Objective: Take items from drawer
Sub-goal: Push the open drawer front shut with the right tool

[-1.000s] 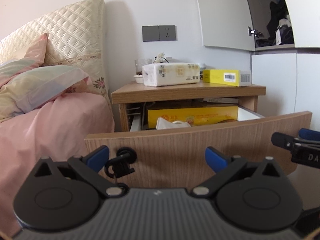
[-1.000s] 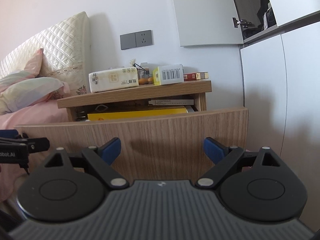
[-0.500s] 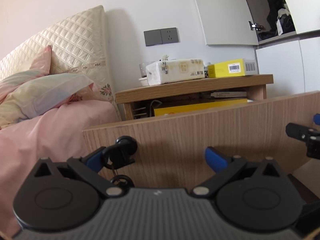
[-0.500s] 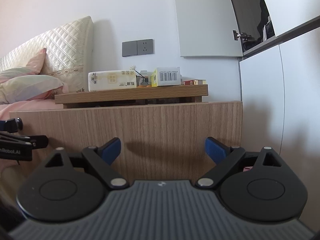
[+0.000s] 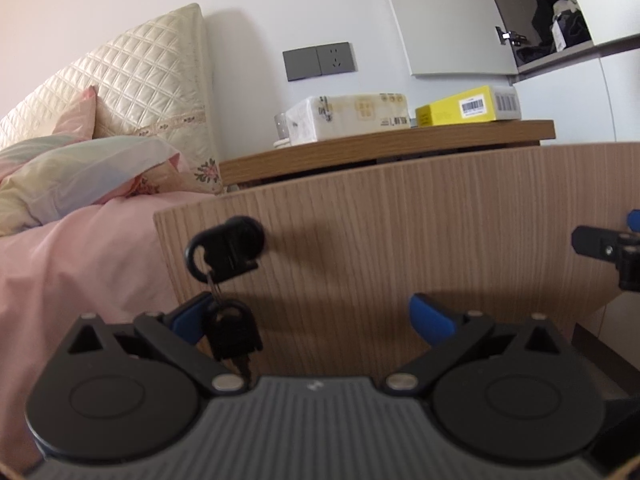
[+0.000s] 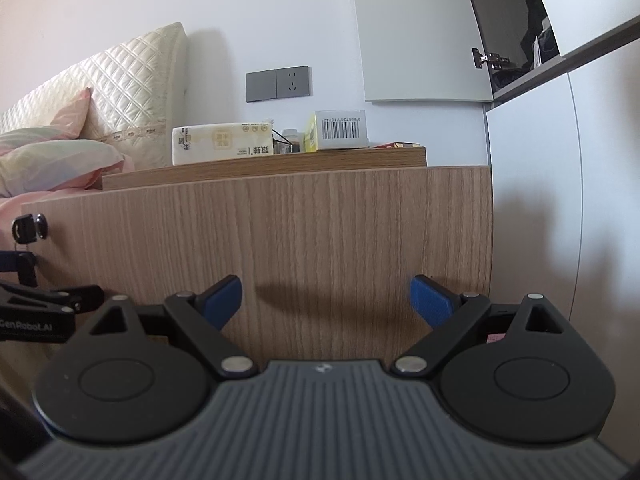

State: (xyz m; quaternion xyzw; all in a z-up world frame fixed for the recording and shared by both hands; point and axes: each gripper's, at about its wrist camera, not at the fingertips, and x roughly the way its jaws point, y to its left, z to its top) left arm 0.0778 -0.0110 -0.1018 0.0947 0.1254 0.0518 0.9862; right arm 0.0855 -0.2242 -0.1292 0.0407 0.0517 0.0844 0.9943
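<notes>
Right wrist: left tongs (image 6: 52,300), seemingly "GenRobot.AI".

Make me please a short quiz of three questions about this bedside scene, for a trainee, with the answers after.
1. True or false: both the left gripper and the right gripper have their fingers spread and hold nothing.
2. What hangs from the key in the drawer front?
A. a second black key
B. a red ribbon
C. a metal spoon
3. Fill in: on the nightstand top, the tissue pack lies nearer the ____ than the yellow box does.

Key: 1 true; 2 A; 3 bed.
</notes>
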